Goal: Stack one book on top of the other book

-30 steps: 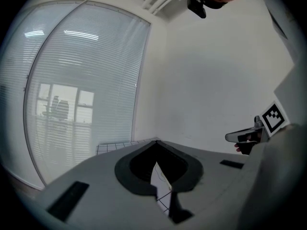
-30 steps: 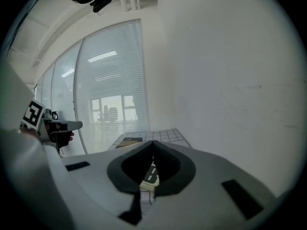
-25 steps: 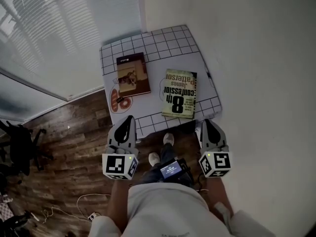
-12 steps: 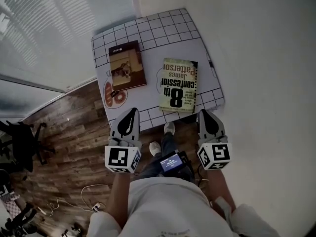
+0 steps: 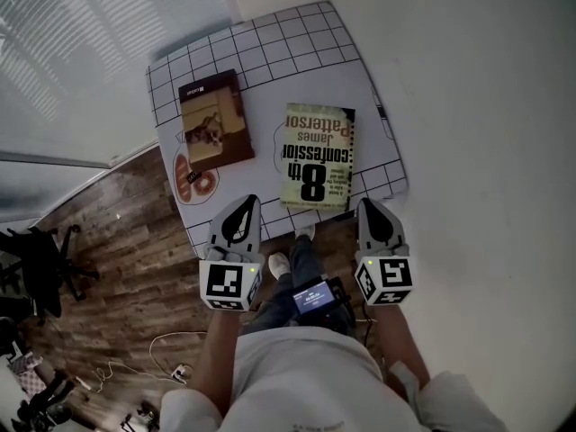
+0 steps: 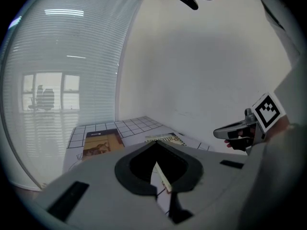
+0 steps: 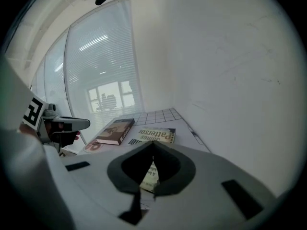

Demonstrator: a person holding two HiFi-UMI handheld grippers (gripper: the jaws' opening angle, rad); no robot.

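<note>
Two books lie flat and apart on a small table under a grid-pattern cloth (image 5: 270,52). The brown book (image 5: 214,121) is at the left, the yellow-green paperback (image 5: 317,157) at the right. My left gripper (image 5: 243,202) hovers at the table's near edge, below the brown book, shut and empty. My right gripper (image 5: 370,204) is at the near right corner, just beside the paperback's near end, also shut and empty. The left gripper view shows the brown book (image 6: 100,144) and the paperback (image 6: 165,139) ahead; the right gripper view shows the same brown book (image 7: 115,131) and paperback (image 7: 156,134).
An orange round print (image 5: 193,176) marks the cloth near the brown book. A white wall (image 5: 486,106) runs close along the table's right side, and window blinds (image 5: 81,43) stand to the left. Wooden floor with a black chair (image 5: 36,268) and cables lies lower left.
Both grippers have sunk and come forward to the table's near edge, side by side. Their jaws stayed shut. The books have not moved on the table.
</note>
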